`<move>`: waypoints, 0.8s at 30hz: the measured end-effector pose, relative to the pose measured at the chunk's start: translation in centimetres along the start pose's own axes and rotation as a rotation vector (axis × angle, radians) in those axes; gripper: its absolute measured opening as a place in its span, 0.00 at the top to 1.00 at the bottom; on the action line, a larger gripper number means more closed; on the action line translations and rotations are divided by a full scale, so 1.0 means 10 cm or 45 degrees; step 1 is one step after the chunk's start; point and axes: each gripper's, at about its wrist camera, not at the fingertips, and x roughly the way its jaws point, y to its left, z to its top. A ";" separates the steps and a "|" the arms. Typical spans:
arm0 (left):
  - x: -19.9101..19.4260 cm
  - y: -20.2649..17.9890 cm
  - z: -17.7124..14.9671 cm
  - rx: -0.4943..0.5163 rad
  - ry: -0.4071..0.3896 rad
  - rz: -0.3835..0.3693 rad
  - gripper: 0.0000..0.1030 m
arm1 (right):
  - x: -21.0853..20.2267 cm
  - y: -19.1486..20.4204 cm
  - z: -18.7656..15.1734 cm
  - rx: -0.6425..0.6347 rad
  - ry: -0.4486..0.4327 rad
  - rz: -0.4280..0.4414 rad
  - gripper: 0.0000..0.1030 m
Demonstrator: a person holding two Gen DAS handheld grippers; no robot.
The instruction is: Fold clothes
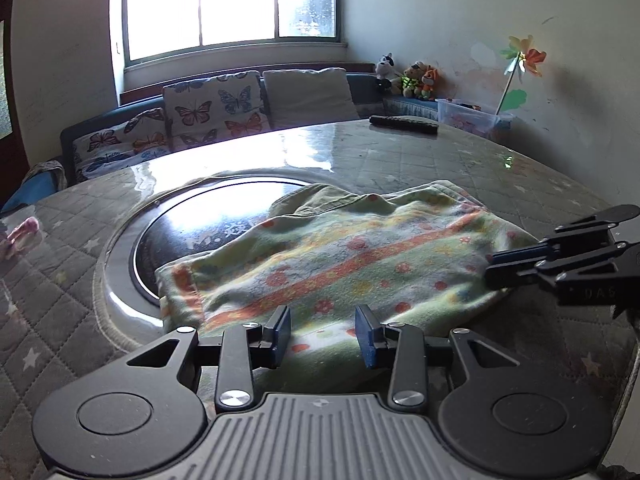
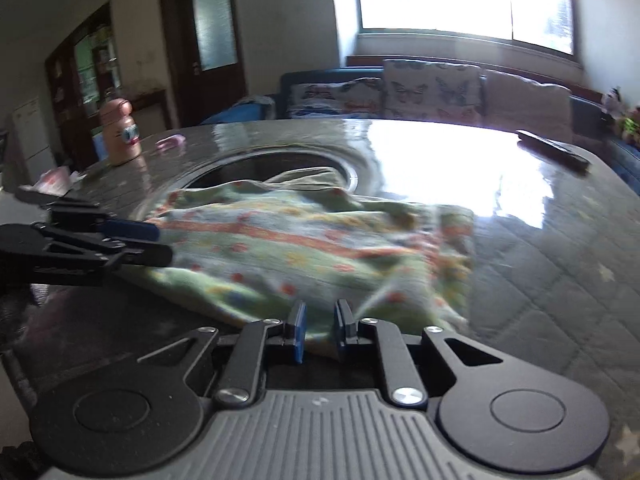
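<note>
Both tools work the floral garment's (image 1: 332, 256) near hem on the bench (image 1: 460, 152): left tool (image 1: 323, 334) part-open and empty, right tool (image 2: 320, 330) narrowed around a cloth edge for folding.

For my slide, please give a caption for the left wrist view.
Open left gripper over a green flowered cloth on the quilted grey table cover.

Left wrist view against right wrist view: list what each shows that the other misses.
Left wrist only: the pinwheel and the clear plastic bin.
Right wrist only: the pink bottle and the dark door.
Both: the flowered green garment on the quilted table, the remote and the butterfly cushions.
</note>
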 end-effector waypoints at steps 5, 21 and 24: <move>-0.05 0.07 -0.02 -0.022 0.002 0.012 0.62 | -0.12 -0.19 -0.04 0.069 0.006 -0.099 0.91; 0.22 0.43 0.17 -0.101 0.067 0.081 0.63 | 0.15 -0.28 0.14 0.120 -0.006 -0.081 0.82; 0.33 0.50 0.23 -0.096 0.080 0.100 0.62 | 0.20 -0.28 0.20 0.097 -0.003 -0.083 0.82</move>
